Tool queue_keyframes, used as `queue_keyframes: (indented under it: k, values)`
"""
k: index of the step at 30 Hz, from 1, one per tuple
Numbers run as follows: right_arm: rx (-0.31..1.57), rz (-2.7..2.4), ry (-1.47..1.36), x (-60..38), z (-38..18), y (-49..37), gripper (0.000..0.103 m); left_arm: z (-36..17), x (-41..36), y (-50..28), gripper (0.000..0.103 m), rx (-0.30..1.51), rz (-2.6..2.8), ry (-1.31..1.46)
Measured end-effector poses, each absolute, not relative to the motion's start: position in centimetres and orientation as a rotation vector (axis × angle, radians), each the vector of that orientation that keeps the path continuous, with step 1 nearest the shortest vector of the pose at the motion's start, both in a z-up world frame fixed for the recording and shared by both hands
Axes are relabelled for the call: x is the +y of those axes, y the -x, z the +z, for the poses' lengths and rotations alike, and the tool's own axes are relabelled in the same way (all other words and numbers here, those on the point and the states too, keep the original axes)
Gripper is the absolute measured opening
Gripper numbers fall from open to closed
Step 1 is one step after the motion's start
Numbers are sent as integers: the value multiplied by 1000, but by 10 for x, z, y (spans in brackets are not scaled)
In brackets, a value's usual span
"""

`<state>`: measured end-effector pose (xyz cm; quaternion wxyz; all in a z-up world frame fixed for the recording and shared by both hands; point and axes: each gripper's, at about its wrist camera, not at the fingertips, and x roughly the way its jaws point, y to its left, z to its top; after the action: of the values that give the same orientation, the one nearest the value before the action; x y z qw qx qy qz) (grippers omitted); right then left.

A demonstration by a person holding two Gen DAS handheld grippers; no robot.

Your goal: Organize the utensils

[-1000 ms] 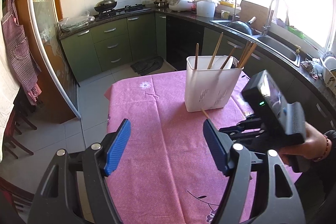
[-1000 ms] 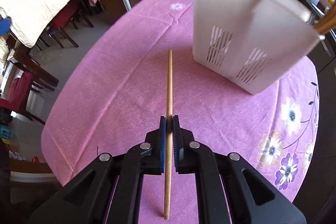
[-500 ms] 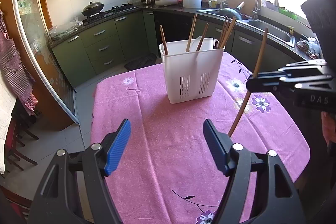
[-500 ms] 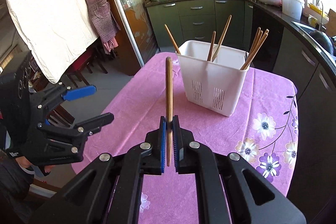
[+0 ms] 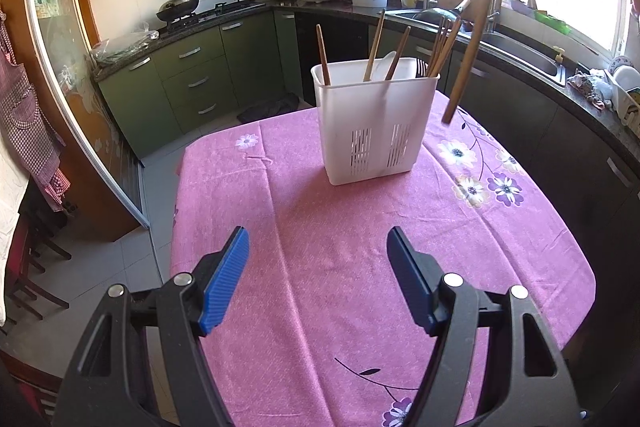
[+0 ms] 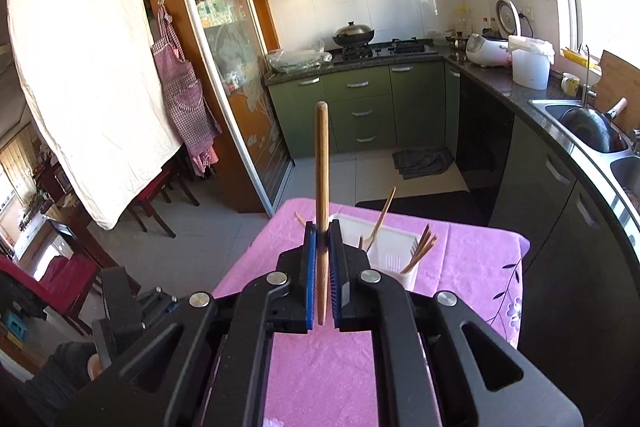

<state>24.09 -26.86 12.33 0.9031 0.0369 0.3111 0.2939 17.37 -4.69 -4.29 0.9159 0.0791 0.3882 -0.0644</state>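
While my left hand-held gripper (image 5: 318, 277) hung over the near part of the table (image 5: 280, 195) with its blue pads spread wide and nothing between them, the pink flowered cloth lay bare under it. At about twelve o'clock from that gripper, further back on the table, the white utensil holder (image 5: 374, 131) stood upright, with several wooden chopsticks (image 5: 374, 47) leaning in it and a pale spoon among them. At about one o'clock, up above the holder's right edge, my right hand-held gripper (image 6: 322, 267) was clamped tight on a single chopstick (image 6: 322, 167), which ran up between its pads. In the left view that chopstick hung slanted in the air, its lower tip just right of the holder and clear of the cloth.
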Motion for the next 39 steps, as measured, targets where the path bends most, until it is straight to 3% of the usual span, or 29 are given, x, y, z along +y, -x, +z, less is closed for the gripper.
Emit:
queue_keyframes:
  k: [10,24,30,35,39]
  values:
    - [601,445,-56,-278,164,-300,7,-52,-36,-170,68,816,-131,-147]
    - [765,441,-60,-251,61,-367,7,-65,-31,-167,70,853,-146,-113]
    - [793,436,-51,-245,38,-369,9,-70,-31,-165,71,869,-147,-115]
    - [735,470,-80,-255,60,-345,10,-68,-26,-162,71,864,-148,-89]
    - [644,522,-101,-268,77,-295,20,-66,-24,-157,73,854,-150,-61]
